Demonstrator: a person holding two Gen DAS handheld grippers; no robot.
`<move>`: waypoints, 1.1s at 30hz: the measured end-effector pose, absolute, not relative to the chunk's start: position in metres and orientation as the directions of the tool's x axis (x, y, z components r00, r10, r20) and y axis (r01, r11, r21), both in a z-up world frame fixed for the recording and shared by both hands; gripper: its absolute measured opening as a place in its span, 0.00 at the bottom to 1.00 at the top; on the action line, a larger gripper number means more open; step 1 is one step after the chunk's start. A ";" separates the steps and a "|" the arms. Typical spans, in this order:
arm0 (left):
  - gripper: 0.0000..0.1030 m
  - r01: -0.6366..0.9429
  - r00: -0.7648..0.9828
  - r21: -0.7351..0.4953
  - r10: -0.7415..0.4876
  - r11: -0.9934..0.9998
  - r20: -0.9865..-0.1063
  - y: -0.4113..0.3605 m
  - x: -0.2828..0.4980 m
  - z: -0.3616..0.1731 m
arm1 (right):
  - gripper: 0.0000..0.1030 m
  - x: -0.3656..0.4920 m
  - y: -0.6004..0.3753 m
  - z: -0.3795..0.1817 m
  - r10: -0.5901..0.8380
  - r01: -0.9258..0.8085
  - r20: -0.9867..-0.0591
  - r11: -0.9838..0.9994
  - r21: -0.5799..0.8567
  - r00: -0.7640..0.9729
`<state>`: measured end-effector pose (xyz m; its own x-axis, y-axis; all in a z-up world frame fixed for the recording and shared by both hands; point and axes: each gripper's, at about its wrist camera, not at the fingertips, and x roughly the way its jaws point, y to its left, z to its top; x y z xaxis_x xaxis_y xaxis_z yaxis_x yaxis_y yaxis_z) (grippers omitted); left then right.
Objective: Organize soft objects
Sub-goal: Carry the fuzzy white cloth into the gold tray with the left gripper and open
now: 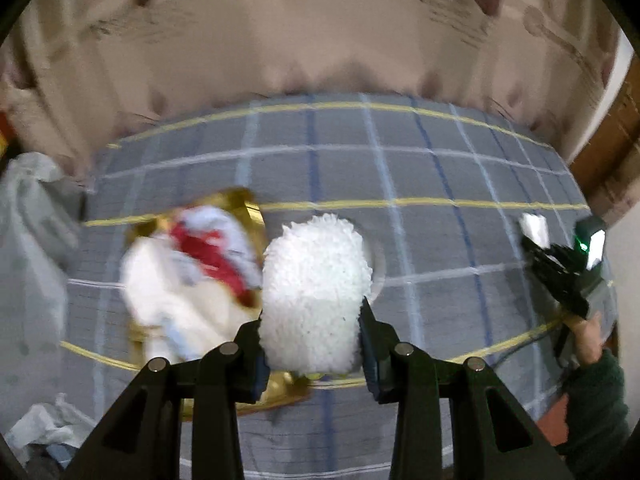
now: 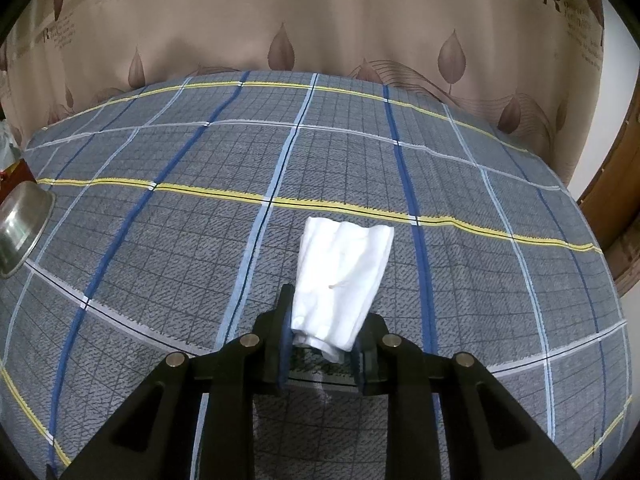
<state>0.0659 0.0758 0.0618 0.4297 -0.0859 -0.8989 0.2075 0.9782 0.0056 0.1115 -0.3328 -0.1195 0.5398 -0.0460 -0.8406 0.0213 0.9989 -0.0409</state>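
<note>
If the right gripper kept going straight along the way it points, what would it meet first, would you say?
Probably the grey checked bedcover. The right gripper, shut on a folded white cloth, points down at bare fabric; depth is hard to judge.

White fluffy ball (image 1: 316, 296) (grey-checked bedsheet (image 2: 200, 240)).

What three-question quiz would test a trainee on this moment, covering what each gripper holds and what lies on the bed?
1. True or false: the left gripper is shut on a fluffy white plush piece.
2. What does the right gripper hold? A) a steel bowl B) a folded white cloth C) nothing
3. Fill in: the gold tray, left of the plush piece, holds a heap of white and ___ fabric.

Key
1. True: both pads press its sides.
2. B: the folded white cloth sticks out past the fingertips, over the plaid bedsheet.
3. Red.
</note>
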 end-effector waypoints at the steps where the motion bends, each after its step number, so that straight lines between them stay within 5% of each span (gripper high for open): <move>1: 0.36 0.192 0.443 0.025 -0.064 0.981 -0.894 0.085 0.066 0.067 | 0.22 0.112 -0.332 -0.119 -0.049 0.021 -0.840 0.999 -0.045 0.540; 12: 0.36 0.045 0.454 0.160 0.122 0.986 -0.882 0.173 0.049 0.053 | 0.23 0.112 -0.333 -0.119 -0.048 0.021 -0.841 0.999 -0.044 0.540; 33: 0.36 0.025 0.365 0.021 0.010 0.999 -0.931 0.191 0.061 -0.030 | 0.24 0.111 -0.333 -0.120 -0.051 0.022 -0.840 0.999 -0.046 0.540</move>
<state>0.0614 0.1914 -0.0297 0.3651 0.0103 -0.9309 0.0254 0.9995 0.0210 0.1114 -0.3326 -0.1196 0.5398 -0.0509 -0.8402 0.0218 0.9987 -0.0465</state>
